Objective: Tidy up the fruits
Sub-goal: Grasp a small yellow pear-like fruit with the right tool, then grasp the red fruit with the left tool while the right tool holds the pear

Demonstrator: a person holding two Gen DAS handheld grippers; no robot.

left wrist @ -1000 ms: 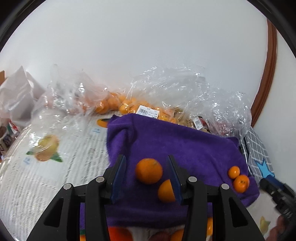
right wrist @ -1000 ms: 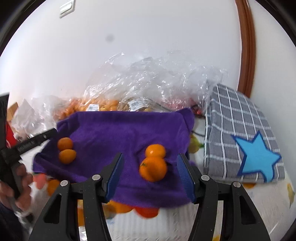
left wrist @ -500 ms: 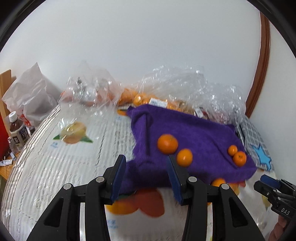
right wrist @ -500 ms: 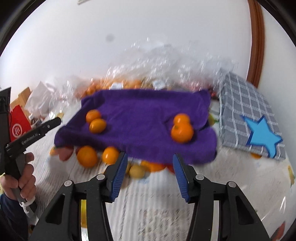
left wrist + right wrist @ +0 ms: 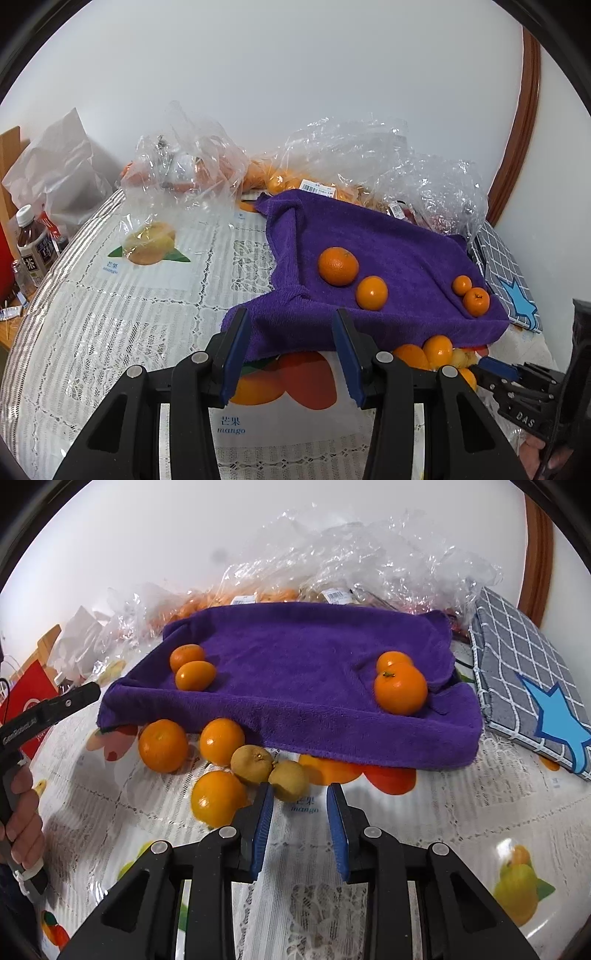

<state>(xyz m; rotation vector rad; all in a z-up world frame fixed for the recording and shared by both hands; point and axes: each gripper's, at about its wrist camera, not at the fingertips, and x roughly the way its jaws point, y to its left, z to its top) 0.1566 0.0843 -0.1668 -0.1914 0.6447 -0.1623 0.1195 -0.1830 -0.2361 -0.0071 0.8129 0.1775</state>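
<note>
Between the fingers of the left gripper (image 5: 291, 350), which are held wide apart with nothing in them, the near corner of a purple towel (image 5: 388, 243) is seen. On this towel, beyond the right finger, a large orange (image 5: 338, 266) and a smaller orange (image 5: 372, 292) are laid, the two just beside each other. Further to the right, near the towel's edge, a second pair of small oranges (image 5: 472, 296) is placed, touching each other. Behind the towel, clear plastic bags (image 5: 369, 155) with more fruit are piled against the wall. To the far left of the fingers, a tea bottle (image 5: 33, 243) is standing.

The fingers of the right gripper (image 5: 300, 812) are also parted, less widely, and nothing is gripped. They are held low over a lace tablecloth (image 5: 443, 830) printed with mangoes. Just ahead of the left finger, two dull yellow-brown fruits (image 5: 269, 768) are lying, touching each other. One loose orange (image 5: 218, 799) is found directly left of that finger, and two more oranges (image 5: 192, 744) are lying further ahead, at the front edge of the towel. To the right of the fingers, beyond the towel, a grey checked cloth (image 5: 517, 650) with a blue star is lying.
</note>
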